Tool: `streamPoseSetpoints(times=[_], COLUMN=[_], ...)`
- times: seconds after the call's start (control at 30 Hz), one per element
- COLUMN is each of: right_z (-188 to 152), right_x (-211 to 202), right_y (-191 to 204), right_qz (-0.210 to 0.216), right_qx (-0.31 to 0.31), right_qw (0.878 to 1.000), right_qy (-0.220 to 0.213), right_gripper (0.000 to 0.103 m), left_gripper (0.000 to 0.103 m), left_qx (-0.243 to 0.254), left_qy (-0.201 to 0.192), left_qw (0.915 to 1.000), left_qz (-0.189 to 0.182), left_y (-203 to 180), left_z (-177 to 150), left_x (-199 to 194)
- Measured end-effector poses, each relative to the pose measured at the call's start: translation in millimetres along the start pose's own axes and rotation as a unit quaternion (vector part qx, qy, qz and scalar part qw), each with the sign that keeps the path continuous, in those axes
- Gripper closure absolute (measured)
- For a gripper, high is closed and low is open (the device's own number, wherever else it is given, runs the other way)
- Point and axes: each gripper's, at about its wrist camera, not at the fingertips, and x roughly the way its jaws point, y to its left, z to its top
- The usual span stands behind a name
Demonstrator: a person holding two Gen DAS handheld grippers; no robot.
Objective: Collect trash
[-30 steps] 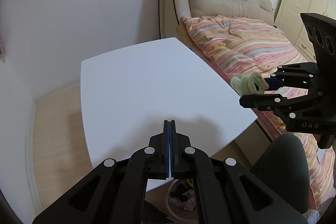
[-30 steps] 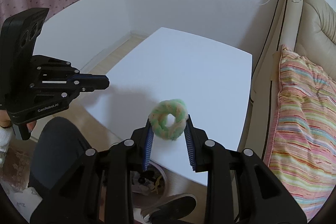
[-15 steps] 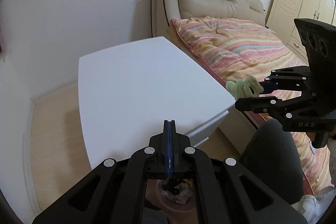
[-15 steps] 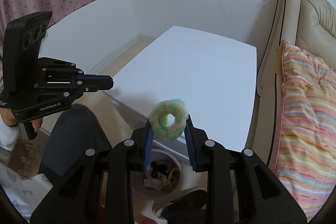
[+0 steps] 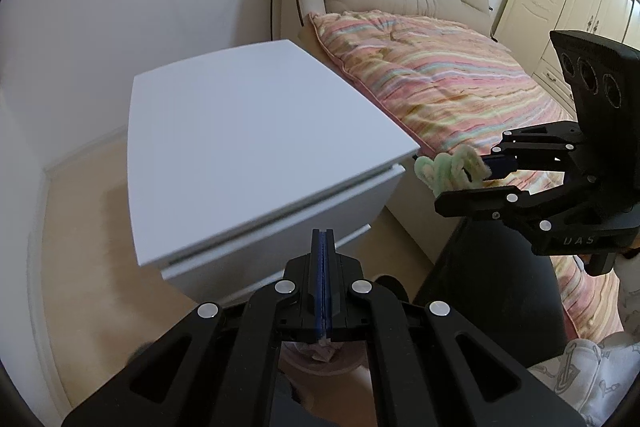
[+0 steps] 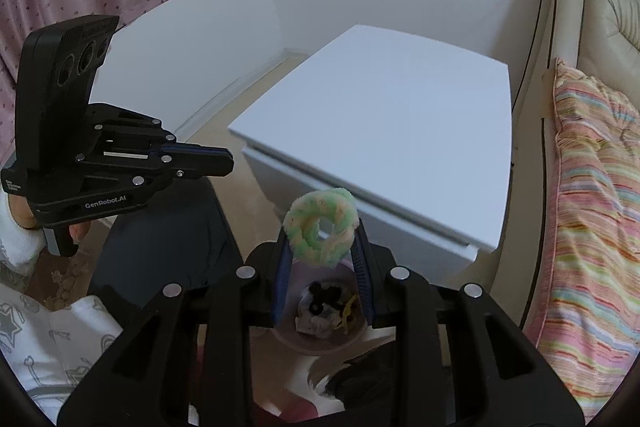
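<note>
fuzzy yarn ring (image 6: 320, 225), smooth matt cabinet (image 6: 384, 115)

White bench (image 6: 384, 115) top bare and open to reach, bed (image 6: 592, 195) close along its right side, trash bin (image 6: 320, 331) on the floor below, a dark-trousered leg (image 6: 168, 239) crowding its left

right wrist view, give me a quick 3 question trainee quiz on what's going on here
1. What does the right gripper hold?
2. True or false: the left gripper holds trash too.
3. What lies below the held item: A) the bin B) the nightstand C) the bed?

Key: 1. A fuzzy green and cream ring, clamped between its fingers. 2. False, it is shut and holds nothing. 3. A.
</note>
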Motion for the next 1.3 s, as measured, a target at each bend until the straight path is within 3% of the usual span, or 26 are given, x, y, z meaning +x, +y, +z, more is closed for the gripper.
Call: streamPoseSetpoints(times=[0.47, 0.6, 0.63, 0.67, 0.7, 0.73, 0.77, 0.9, 1.3], right_z=[-14.0, -13.1, -13.9, -14.4, -15.1, -14.8, -14.9, -15.9, -14.0], right_x=[4.0, 4.0, 4.4, 4.6, 4.3, 4.2, 4.4, 8.3, 6.8], right_y=[7.9, 8.1, 7.4, 6.7, 5.6, 4.3, 2.8, -1.3, -6.2], right_qz=[0.016, 0.02, 0.019, 0.017, 0.016, 0.015, 0.014, 0.003, -0.002], right_qx=[0.005, 0.002, 0.002, 0.003, 0.006, 0.009, 0.013, 0.019, 0.034], right_qw=[1.0, 1.0, 1.0, 1.0, 1.0, 1.0, 1.0, 1.0, 0.999], right_qy=[0.01, 0.01, 0.011, 0.011, 0.009, 0.006, 0.004, 0.015, 0.009], right_gripper=[0.075, 0.069, 0.05, 0.039, 0.018, 0.014, 0.013, 0.007, 0.003], left_gripper=[0.103, 0.103, 0.1, 0.09, 0.062, 0.039, 0.008, 0.007, 0.007], left_qx=[-0.006, -0.003, -0.002, 0.0, -0.002, -0.01, -0.018, -0.04, -0.051], left_qy=[0.001, 0.004, 0.005, 0.006, 0.009, 0.009, 0.0, 0.001, 0.008], left_qw=[1.0, 1.0, 1.0, 1.0, 0.9999, 0.9997, 0.9996, 0.9982, 0.9978], left_qz=[-0.004, -0.004, -0.001, 0.004, 0.01, 0.02, 0.022, 0.044, 0.043], left_y=[-0.8, -1.5, -2.0, -2.2, -1.8, 0.3, 2.4, 10.8, 15.7], left_z=[-9.7, -9.0, -8.6, -8.1, -7.7, -7.5, -7.7, -5.6, -4.1], left_x=[-4.0, -4.8, -4.5, -3.5, -2.0, -0.5, -2.8, -2.5, -0.2])
